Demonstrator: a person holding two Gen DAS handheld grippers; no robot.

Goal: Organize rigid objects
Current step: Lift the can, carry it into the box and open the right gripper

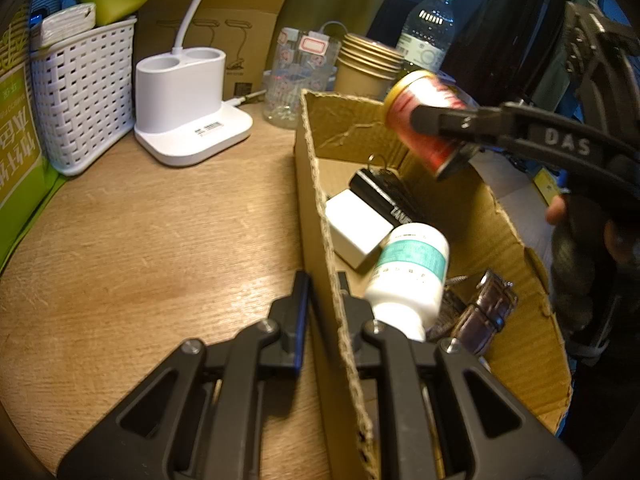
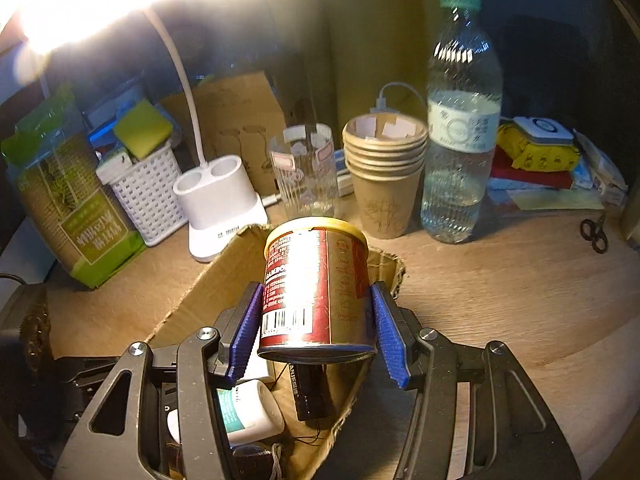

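An open cardboard box [image 1: 316,160] stands on the wooden table. My left gripper [image 1: 322,300] is shut on its near left wall, one finger outside and one inside. In the box lie a white cube [image 1: 356,228], a black box [image 1: 384,196], a white bottle with a teal label [image 1: 412,276] and a brown watch strap [image 1: 484,316]. My right gripper [image 2: 320,328] is shut on a red can with a gold lid [image 2: 316,276], its blue pads [image 2: 248,332] pressing both sides. The can [image 1: 424,148] hangs tilted over the far end of the box [image 2: 200,292].
Behind the box stand a white lamp base [image 1: 188,108], a white woven basket [image 1: 84,96], a clear glass [image 1: 296,76], stacked paper cups [image 1: 368,68] and a water bottle [image 1: 430,36]. A green package [image 2: 76,216] is at the left and small scissors [image 2: 596,232] at the right.
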